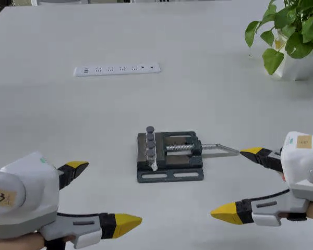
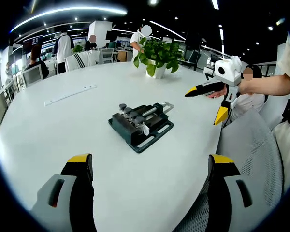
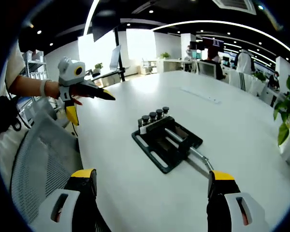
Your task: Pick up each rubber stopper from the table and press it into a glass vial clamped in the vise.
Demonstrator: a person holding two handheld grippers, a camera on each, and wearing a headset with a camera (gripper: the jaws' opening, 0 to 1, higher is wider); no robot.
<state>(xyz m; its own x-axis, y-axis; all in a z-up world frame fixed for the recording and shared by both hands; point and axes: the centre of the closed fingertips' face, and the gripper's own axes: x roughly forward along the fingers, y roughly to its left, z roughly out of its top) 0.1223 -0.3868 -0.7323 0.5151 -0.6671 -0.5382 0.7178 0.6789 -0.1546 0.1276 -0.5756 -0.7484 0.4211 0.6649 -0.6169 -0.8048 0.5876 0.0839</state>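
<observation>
1. The white table (image 1: 52, 130) holds a vise (image 1: 169, 156) at its middle.
2. Four vials (image 1: 151, 148) stand clamped in a row, each with a dark stopper (image 1: 150, 129) on top.
3. The left tongs (image 1: 113, 191) and right tongs (image 1: 226, 182) are wide open and hold nothing.
4. I think it is best to press each stopper straight down, and gently.

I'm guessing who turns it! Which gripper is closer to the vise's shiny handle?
Right. The right gripper has a jaw tip beside the handle; the left gripper is past the vise.
</observation>
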